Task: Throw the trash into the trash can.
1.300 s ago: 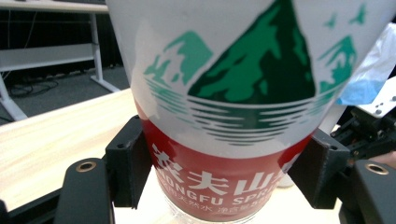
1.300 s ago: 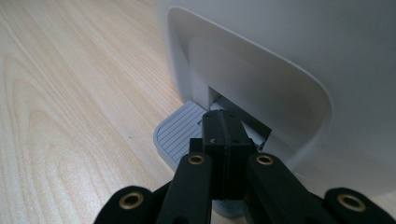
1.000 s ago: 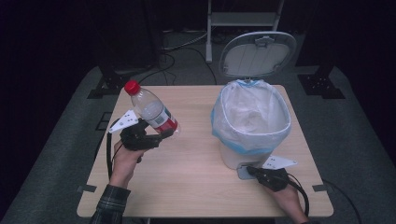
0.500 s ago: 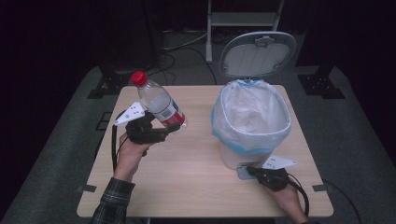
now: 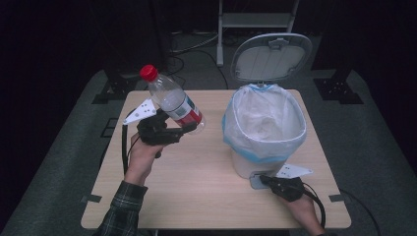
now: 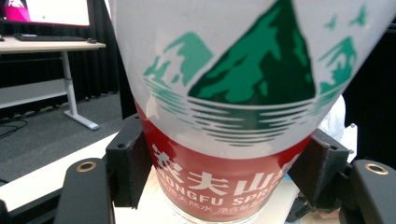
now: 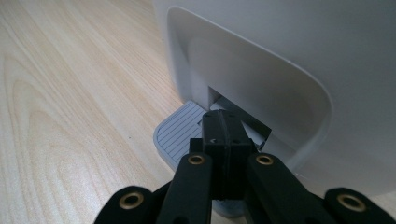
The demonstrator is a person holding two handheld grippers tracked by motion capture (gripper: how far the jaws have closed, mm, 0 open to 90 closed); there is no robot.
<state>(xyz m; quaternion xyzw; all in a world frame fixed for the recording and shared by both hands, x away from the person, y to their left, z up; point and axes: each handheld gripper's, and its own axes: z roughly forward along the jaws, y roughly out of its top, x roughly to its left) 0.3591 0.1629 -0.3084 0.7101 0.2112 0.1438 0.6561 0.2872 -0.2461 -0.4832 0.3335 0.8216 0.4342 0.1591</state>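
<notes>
We've got the clear plastic water bottle w/ red cap (image 5: 173, 101) clamped in the left tool (image 5: 183, 129), above the counter (image 5: 196, 196), axis tilted cap far-left; white bag-lined pedal bin (image 5: 263, 129) lies right; right tool (image 7: 224, 140), jaws together, presses its grey pedal (image 7: 175, 133)

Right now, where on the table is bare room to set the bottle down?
The table's left half is bare, from its left edge to the bin, including under the raised bottle. The front middle strip is free too. It is crowded at the bin's base, where the right hand-held gripper sits on the pedal.
</notes>
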